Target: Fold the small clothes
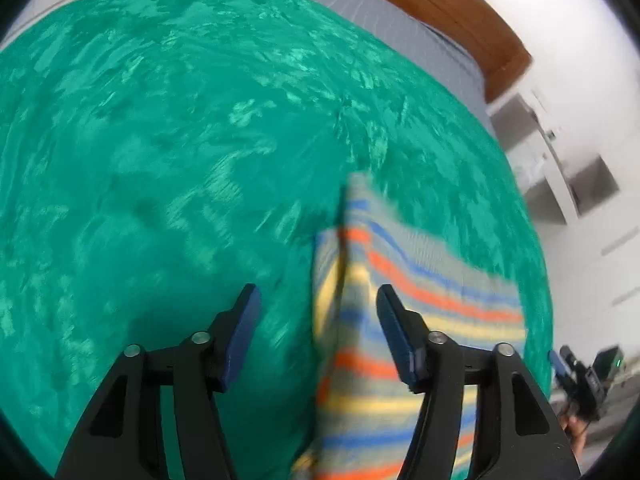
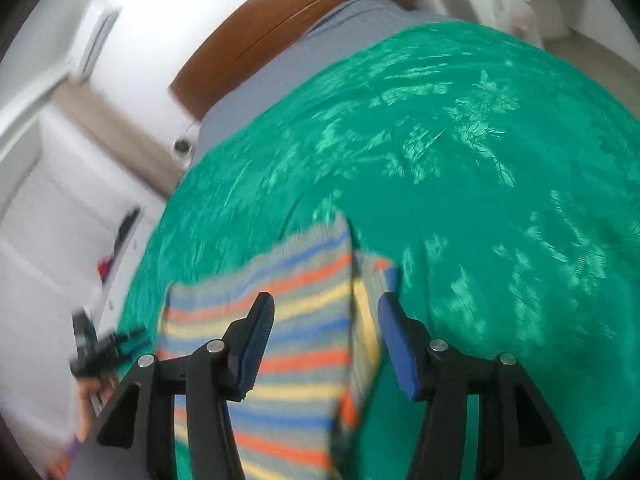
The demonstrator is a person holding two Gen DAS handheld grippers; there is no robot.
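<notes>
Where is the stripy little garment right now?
The striped garment lies on the green bedspread, near its edge, below both open grippers; the wooden headboard is at the far end.

The left tongs (image 1: 318, 300) have two black arms that look like thin triangles with holes cut in them. Each arm has two round silver screws on top. At the tips sit flat dark blue pads (image 1: 246, 332) with tiny ridges. The right tongs (image 2: 326, 308) look the same: black arms, silver screws, blue pads (image 2: 396, 344). Seen from far off, the right tongs are small, black and blue, with a hand (image 1: 576, 426) under them.
</notes>
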